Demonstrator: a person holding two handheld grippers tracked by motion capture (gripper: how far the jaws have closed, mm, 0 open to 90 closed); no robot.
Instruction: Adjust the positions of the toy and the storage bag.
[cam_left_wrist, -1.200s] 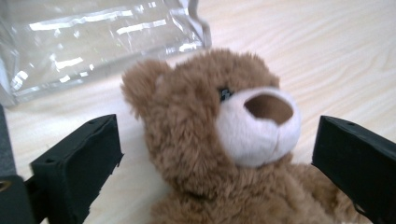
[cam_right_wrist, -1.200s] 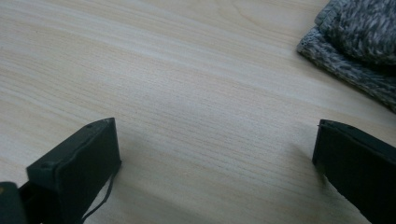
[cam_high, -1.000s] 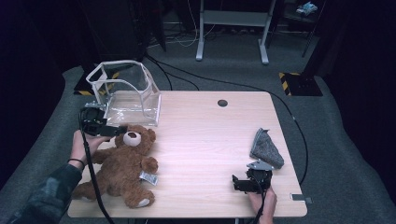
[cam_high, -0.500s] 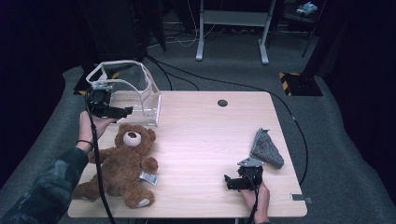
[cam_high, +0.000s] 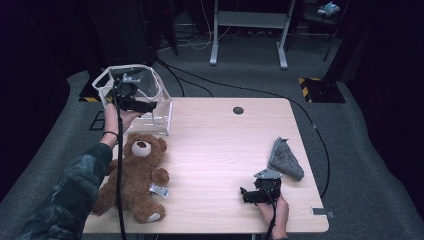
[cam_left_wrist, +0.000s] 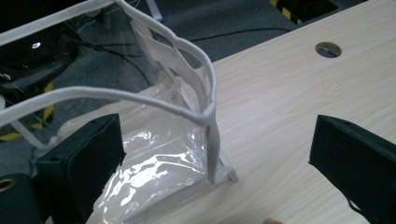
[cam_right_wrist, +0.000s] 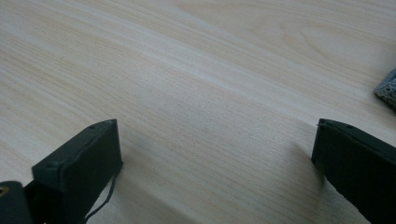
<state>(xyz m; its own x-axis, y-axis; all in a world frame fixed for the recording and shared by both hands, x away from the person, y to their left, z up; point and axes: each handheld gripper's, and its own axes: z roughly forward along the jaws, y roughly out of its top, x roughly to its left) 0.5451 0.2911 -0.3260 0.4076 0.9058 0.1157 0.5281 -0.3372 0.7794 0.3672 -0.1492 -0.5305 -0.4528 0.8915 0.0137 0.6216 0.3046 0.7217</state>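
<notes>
Jaws of the left gripper (cam_left_wrist: 212, 154) stand wide apart astride the clear bag's (cam_left_wrist: 154, 154) rim corner, nothing clamped yet, so grasping it remains, while the right gripper (cam_high: 248, 195) rests open on bare bench (cam_right_wrist: 224, 84), the teddy bear (cam_high: 136, 175) unpacked

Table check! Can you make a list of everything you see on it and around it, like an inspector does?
Surface: light wood table with a round hole.
Job's things: clear bag, standing open at the back left corner.
Clutter: brown teddy bear; grey cloth.
Grippers: left gripper open at the bag's rim; right gripper open, low over bare wood.
Cables: black cable trails from the left gripper; more on the floor.
Surroundings: grey carpet, metal stand.
</notes>
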